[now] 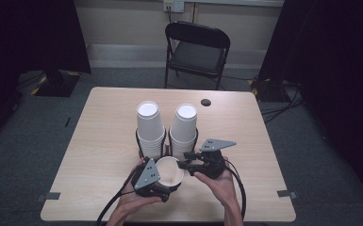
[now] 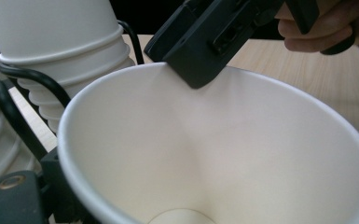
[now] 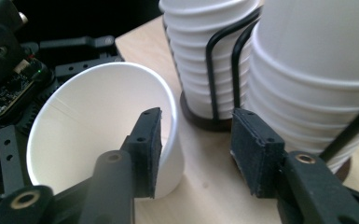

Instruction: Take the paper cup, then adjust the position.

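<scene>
Low in the centre of the frame, we are gripping a single paper cup (image 1: 169, 172) in the left tool (image 1: 162, 182), clamped on it as far as we can judge, mouth tilted up. Just right of it, our right tool (image 1: 185, 165) is hovering with jaws apart, one jaw crossing the cup's rim. Behind them, two cup stacks (image 1: 167, 129) are standing in wire holders on the tabletop (image 1: 99, 141). We judge a handover is under way; next, the right jaws need closing on the rim.
</scene>
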`<state>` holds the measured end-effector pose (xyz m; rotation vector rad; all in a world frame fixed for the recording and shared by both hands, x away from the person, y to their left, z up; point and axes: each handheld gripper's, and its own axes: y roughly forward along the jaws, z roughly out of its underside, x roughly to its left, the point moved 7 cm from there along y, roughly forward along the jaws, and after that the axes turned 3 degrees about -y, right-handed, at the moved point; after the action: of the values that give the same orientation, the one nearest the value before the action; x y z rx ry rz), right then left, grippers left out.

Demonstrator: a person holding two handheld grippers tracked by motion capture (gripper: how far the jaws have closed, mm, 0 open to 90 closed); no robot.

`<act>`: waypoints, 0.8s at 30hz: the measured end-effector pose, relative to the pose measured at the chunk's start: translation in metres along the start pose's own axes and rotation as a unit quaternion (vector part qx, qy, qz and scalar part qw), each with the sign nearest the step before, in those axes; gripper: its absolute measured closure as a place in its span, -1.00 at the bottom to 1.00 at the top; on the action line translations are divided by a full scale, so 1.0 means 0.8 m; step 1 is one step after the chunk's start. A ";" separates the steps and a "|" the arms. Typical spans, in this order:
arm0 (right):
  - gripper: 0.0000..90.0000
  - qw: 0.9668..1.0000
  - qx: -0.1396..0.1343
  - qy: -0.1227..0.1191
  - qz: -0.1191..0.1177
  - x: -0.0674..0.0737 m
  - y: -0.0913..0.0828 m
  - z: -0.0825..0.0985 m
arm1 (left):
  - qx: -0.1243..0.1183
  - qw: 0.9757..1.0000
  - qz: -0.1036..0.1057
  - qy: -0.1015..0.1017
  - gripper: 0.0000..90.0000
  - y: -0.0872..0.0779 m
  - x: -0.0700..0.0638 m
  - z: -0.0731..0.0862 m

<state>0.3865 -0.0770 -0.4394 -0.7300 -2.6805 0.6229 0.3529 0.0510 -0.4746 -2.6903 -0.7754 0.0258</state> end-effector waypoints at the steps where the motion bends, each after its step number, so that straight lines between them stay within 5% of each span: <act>1: 0.15 1.000 -0.008 0.003 0.001 -0.001 -0.002 -0.001 | 0.000 1.000 -0.005 -0.002 -0.79 -0.002 0.002 0.000; 16: -0.03 0.996 -0.057 0.014 0.061 -0.025 -0.027 0.013 | -0.024 0.998 -0.034 -0.043 -0.79 -0.038 0.031 0.008; 24: -0.03 0.993 -0.076 0.031 0.088 -0.041 -0.040 0.029 | -0.053 0.995 -0.044 -0.074 -0.79 -0.066 0.055 0.001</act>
<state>0.3915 -0.1271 -0.4496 -1.0192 -2.6469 0.4316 0.3631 0.1157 -0.4549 -2.7752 -0.9653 0.1697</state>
